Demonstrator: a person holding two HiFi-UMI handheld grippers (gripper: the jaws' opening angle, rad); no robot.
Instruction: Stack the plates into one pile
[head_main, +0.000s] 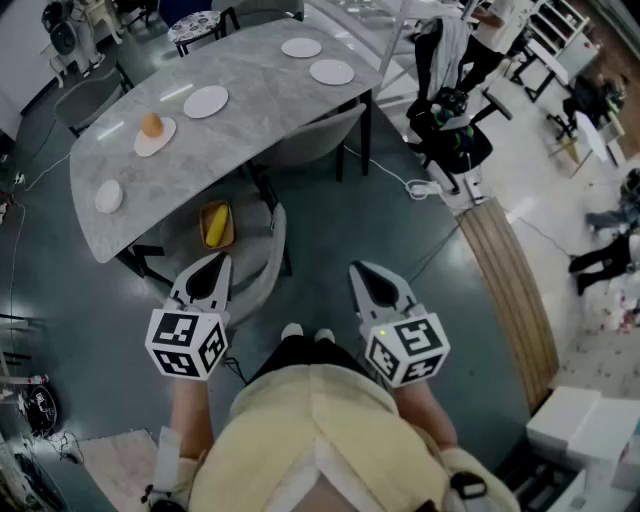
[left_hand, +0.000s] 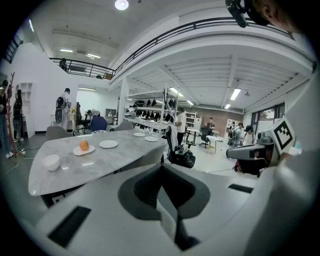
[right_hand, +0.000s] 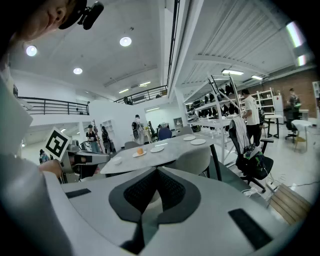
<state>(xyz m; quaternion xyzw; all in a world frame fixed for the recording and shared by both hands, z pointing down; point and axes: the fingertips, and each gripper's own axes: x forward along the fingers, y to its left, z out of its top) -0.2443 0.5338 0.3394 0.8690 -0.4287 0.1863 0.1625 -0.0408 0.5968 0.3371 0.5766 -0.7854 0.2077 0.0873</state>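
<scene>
On a grey marble table (head_main: 250, 110) lie several white plates: one (head_main: 206, 101) mid-table, two at the far end (head_main: 332, 71) (head_main: 301, 47), and one (head_main: 155, 137) carrying an orange (head_main: 151, 124). The same plates appear in the left gripper view, the bare one (left_hand: 108, 144) beside the orange's plate (left_hand: 84, 149). My left gripper (head_main: 207, 270) and right gripper (head_main: 372, 282) are both shut and empty, held well short of the table, above the floor.
A small white bowl (head_main: 108, 196) sits near the table's left end. Grey chairs (head_main: 262, 262) stand at the near side, one bearing a yellow object (head_main: 214, 224). A black office chair (head_main: 450, 125) and a wooden step (head_main: 515, 290) are to the right.
</scene>
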